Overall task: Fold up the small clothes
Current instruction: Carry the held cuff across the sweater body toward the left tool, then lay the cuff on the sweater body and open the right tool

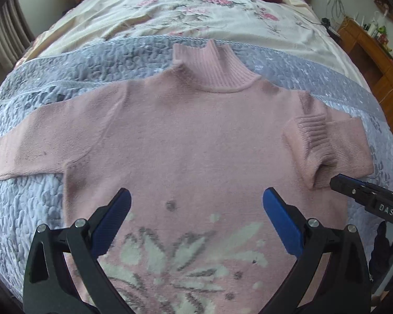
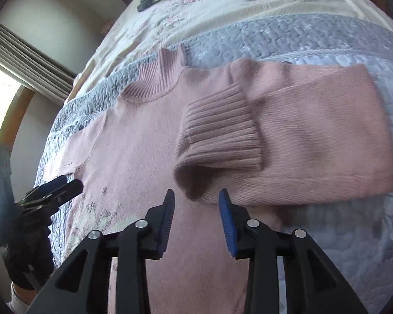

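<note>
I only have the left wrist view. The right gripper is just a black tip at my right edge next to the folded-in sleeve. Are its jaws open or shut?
Observer: Open. In the right wrist view the right gripper hangs just short of the ribbed cuff, holding nothing.
Operator: Is that cuff lying flat on the sweater?
Observer: Not quite; the near end of the cuff gapes open like a small tunnel, with shadow inside.
Operator: What's at my own far left, beyond the bed?
Observer: A window with pleated curtains, and the gloved hand holding the left gripper over the sweater's left side.
</note>
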Available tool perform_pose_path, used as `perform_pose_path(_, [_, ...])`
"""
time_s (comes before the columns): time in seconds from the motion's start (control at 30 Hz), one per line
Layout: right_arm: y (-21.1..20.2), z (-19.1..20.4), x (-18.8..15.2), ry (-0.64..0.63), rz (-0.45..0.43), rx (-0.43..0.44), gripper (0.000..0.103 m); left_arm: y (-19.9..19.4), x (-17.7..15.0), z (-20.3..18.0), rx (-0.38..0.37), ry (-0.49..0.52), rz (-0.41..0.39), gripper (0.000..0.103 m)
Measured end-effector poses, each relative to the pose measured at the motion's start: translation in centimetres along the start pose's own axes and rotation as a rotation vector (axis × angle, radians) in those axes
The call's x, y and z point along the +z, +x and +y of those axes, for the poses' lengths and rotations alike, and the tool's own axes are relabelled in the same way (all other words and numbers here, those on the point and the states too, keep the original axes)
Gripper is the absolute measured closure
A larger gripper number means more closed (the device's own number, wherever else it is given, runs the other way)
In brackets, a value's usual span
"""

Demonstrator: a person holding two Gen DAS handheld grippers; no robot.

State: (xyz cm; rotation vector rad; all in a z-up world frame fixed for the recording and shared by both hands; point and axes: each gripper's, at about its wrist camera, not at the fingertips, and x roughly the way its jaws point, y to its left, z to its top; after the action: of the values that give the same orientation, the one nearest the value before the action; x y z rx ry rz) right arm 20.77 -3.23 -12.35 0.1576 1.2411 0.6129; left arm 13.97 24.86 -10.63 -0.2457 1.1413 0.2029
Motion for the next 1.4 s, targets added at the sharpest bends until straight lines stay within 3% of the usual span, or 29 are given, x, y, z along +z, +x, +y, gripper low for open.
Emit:
perform_pose_path(0.2, [-5.8, -6.1, -2.3, 0.078, -0.084, -0.122, 0.061, 4.2, 1.0, -8.3, -0.127, 0.042, 0.084, 0.003])
perform_pose_path(0.3, [-6.4, -8.2, -2.9, 0.116, -0.086, -0.139, 0.061, 6.9, 1.6, -11.3, -0.091, 0.054, 0.116, 0.004])
perform_pose_path(0.37, [-6.7, -9.0, -3.5, 0.128, -0.090, -0.148, 0.061, 8.6, 1.7, -12.6, -0.052, 0.069, 0.132, 0.012])
perform_pose_path(0.4, [-6.7, -9.4, -3.8, 0.134, -0.092, -0.152, 0.061, 9.3, 1.7, -13.0, -0.045, 0.073, 0.145, 0.030])
perform_pose_path(0.5, [-6.5, -9.7, -4.0, 0.148, -0.096, -0.157, 0.061, 10.2, 2.1, -13.0, -0.090, 0.022, 0.158, 0.051])
perform_pose_path(0.53, [-6.5, -9.8, -4.0, 0.150, -0.097, -0.159, 0.061, 10.2, 2.4, -12.8, -0.099, 0.015, 0.156, 0.070])
perform_pose_path(0.6, [-6.3, -9.6, -3.9, 0.150, -0.100, -0.161, 0.061, 9.8, 2.9, -12.2, -0.145, 0.000, 0.159, 0.090])
perform_pose_path(0.7, [-6.2, -9.1, -3.5, 0.144, -0.104, -0.158, 0.061, 8.2, 3.5, -10.3, -0.175, -0.031, 0.115, 0.091])
perform_pose_path(0.87, [-6.2, -8.0, -2.2, 0.134, -0.116, -0.143, 0.061, 4.9, 4.3, -6.0, -0.136, -0.046, 0.026, 0.092])
perform_pose_path(1.03, [-5.1, -6.0, 0.1, 0.115, -0.122, -0.096, 0.061, 2.9, 5.6, 0.5, -0.035, -0.071, -0.031, 0.092])
perform_pose_path(1.27, [-0.5, -2.9, 3.5, 0.099, -0.076, 0.011, 0.061, 3.0, 5.8, 7.2, 0.002, -0.150, -0.030, 0.092])
perform_pose_path(1.4, [3.2, -3.3, 3.8, 0.141, -0.005, -0.063, 0.063, 5.2, 4.8, 8.7, 0.015, -0.170, 0.007, 0.088])
